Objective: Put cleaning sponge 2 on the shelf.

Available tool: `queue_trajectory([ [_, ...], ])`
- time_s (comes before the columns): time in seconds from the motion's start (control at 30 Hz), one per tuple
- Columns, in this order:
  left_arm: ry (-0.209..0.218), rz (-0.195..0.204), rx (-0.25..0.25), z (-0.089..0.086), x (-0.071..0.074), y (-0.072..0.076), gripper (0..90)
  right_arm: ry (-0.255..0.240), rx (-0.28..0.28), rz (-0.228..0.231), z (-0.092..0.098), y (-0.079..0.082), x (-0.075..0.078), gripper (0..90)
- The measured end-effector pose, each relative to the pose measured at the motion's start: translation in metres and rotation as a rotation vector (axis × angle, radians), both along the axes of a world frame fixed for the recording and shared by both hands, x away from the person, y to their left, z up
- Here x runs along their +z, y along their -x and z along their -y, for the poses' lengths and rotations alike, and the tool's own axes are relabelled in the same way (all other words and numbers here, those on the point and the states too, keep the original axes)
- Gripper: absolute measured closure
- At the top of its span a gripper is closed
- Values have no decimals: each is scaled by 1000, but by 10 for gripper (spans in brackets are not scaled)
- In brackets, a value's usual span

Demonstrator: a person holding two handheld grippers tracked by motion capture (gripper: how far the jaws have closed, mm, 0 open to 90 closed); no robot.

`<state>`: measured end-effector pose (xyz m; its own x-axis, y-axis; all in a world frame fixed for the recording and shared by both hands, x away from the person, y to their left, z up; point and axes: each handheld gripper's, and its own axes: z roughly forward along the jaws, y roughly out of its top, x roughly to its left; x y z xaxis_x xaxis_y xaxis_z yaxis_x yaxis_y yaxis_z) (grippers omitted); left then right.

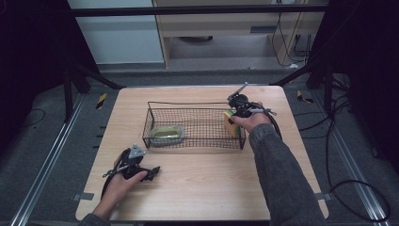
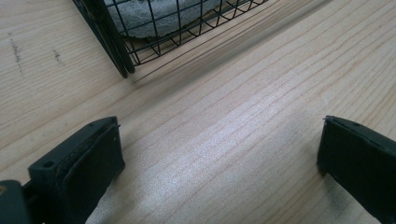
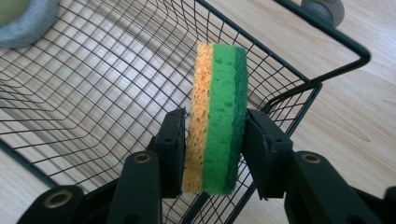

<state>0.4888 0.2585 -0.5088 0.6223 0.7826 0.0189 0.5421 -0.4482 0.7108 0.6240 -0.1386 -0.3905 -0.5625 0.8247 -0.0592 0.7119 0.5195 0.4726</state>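
A yellow and green sponge stands on edge between the jaws of my right gripper, which is shut on it with a pad pressed against each flat side. In the high view the sponge hangs just inside the right end of a black wire basket. My left gripper rests on the wooden table in front of the basket's left corner. Its jaws stand wide open with bare wood between them.
A grey pad with a green top lies in the left end of the basket and shows through the mesh. Dark floor, metal rails and cables surround the table. A wooden cabinet stands behind it.
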Motion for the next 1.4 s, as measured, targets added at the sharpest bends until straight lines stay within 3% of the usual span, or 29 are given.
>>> queue_trajectory([
  [0.3,1,-1,4,0,0,0,0,-48,31,-1,-8,11,11,643],
  [0.87,1,0,5,1,0,0,0,-63,90,-32,-41,12,1,599],
  [1.4,4,3,8,1,0,-1,0,-128,30,63,-24,24,13,322],
])
